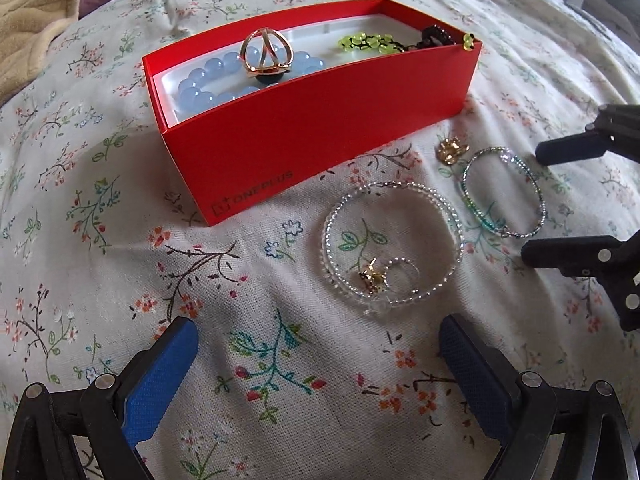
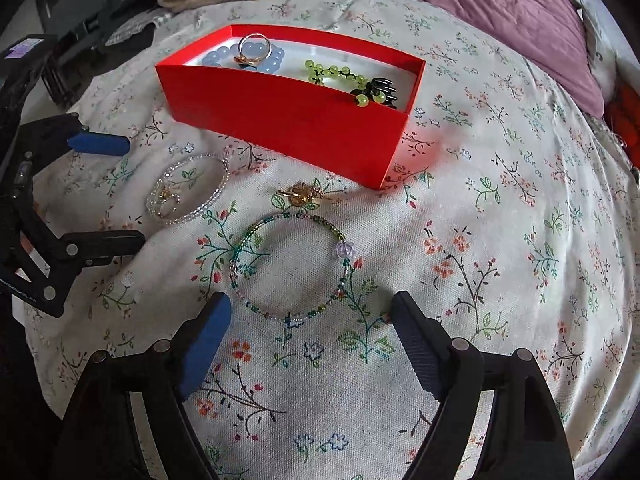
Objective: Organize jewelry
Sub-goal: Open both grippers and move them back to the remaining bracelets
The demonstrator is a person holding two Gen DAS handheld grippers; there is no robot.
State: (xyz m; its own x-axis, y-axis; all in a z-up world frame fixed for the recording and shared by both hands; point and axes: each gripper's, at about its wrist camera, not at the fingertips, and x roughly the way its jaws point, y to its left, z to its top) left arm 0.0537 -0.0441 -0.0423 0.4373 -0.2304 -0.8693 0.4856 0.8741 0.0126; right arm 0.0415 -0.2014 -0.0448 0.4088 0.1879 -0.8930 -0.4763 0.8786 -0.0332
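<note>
the left gripper (image 1: 318, 354) stands wide open with nothing between its fingers; just ahead of its right finger lies the clear beaded bracelet (image 1: 394, 246), with a small gold earring (image 1: 374, 278) inside its loop; the right gripper (image 2: 310, 320) is open too, the green beaded bracelet (image 2: 288, 266) lying just ahead, between its fingertips; further ahead sits the red oneplus box (image 2: 288, 120) holding a blue bead bracelet (image 1: 208, 84), a gold ring (image 1: 266, 56) and yellow-green beads (image 2: 332, 74).
</note>
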